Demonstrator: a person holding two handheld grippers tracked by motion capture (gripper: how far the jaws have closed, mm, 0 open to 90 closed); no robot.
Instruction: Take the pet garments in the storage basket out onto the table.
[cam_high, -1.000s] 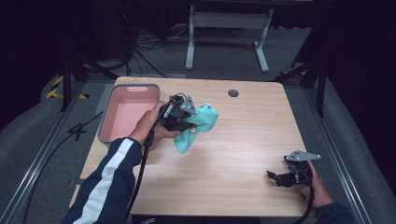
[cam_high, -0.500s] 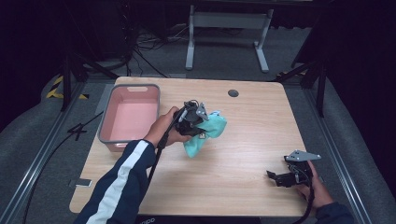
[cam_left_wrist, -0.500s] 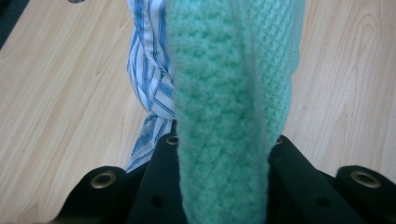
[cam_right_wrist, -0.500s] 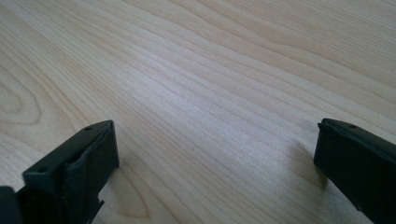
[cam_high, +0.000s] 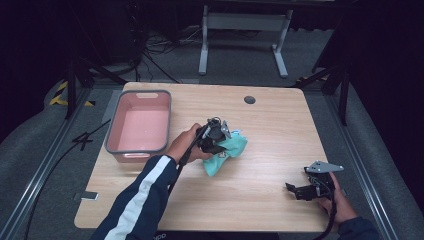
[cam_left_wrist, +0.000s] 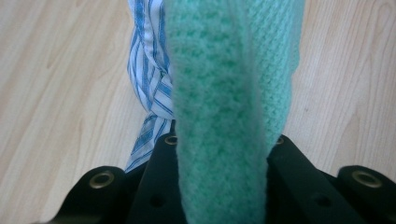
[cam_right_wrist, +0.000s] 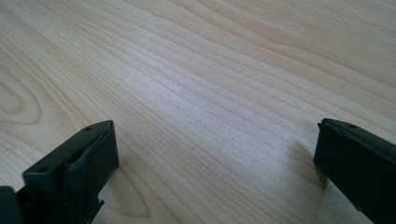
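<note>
Left gripper (cam_high: 218, 141) clamped tight on a green knit cloth (cam_left_wrist: 224, 93), near the middle of the counter (cam_high: 270, 130), just right of the pink tub (cam_high: 142, 125); cloth draped down onto the wood, with a blue-striped fabric (cam_left_wrist: 149, 79) bunched beside it. Right gripper (cam_high: 300, 190) wide open and holding nothing, low over bare counter at the near right corner, well apart from the cloth.

A light wooden table (cam_high: 260, 200) carries a pink tub (cam_high: 141, 125) and a green cloth (cam_high: 227, 155).
</note>
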